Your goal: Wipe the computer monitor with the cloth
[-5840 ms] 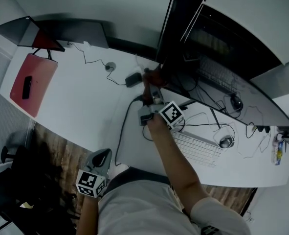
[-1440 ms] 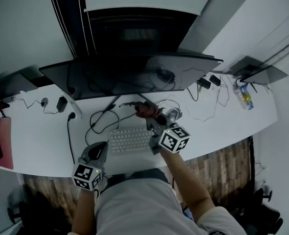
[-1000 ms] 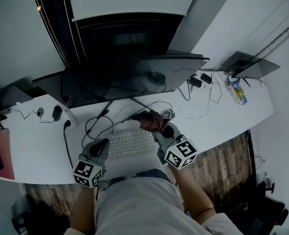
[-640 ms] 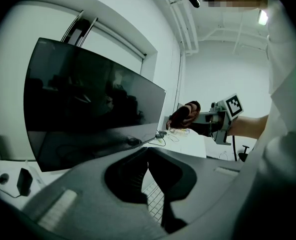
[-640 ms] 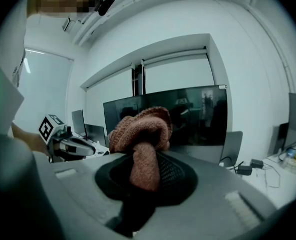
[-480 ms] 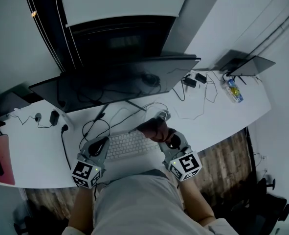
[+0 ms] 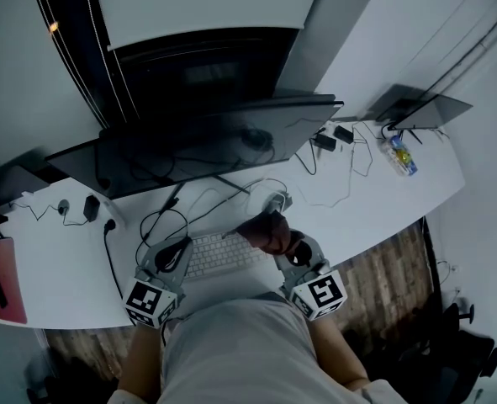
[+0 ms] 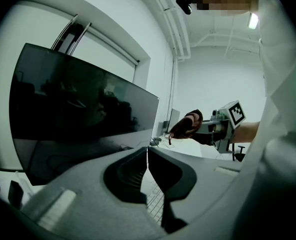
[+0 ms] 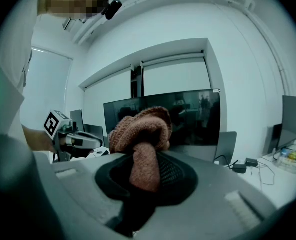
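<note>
The dark monitor (image 7: 214, 146) stands across the back of the white desk (image 7: 374, 196); it also shows in the left gripper view as the monitor (image 8: 72, 114) and in the right gripper view as the monitor (image 9: 188, 119). A reddish-brown knitted cloth (image 9: 140, 134) is bunched in my right gripper (image 7: 277, 234), which is shut on it and held over the keyboard's right end, short of the screen. The same cloth (image 8: 188, 126) appears in the left gripper view. My left gripper (image 7: 174, 255) is shut with nothing in it, low at the keyboard's left end.
A white keyboard (image 7: 223, 253) lies between the grippers. Cables (image 7: 160, 221) loop under the monitor, with plugs and an adapter (image 7: 91, 207) at left. A laptop (image 7: 420, 108) and a small bottle (image 7: 402, 156) sit at the desk's right end; a red pad (image 7: 0, 276) lies at far left.
Over several seconds the view swung from the monitor's left end to its front. In the last second my right gripper drew back from the screen toward me with the cloth; the left barely moved.
</note>
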{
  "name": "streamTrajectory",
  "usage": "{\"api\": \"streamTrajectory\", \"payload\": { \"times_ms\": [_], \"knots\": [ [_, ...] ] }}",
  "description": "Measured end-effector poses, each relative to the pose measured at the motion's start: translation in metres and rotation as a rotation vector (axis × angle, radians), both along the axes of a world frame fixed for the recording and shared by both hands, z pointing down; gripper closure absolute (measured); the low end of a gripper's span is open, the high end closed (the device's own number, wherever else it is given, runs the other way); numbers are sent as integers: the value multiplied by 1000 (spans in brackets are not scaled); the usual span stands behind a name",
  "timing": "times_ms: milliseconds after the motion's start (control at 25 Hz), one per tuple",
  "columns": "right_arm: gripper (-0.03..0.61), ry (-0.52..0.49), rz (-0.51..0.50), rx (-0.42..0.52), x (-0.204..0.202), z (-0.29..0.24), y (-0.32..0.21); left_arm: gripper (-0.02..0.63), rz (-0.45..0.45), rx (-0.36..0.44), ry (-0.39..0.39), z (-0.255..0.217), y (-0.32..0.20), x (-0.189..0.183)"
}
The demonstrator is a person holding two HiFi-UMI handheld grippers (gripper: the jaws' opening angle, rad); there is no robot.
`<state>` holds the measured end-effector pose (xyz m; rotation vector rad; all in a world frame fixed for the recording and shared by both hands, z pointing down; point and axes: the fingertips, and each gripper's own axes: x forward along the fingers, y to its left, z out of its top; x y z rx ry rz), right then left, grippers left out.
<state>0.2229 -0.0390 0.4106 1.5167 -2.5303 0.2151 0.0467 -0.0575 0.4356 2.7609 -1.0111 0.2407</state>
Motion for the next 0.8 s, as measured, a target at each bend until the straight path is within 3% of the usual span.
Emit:
{"api": "streamTrajectory", "payload": {
  "times_ms": [800],
  "knots": [
    [502, -23, 18, -27, 9, 12, -25, 603, 22, -31, -7, 11, -15, 14]
  ]
}}
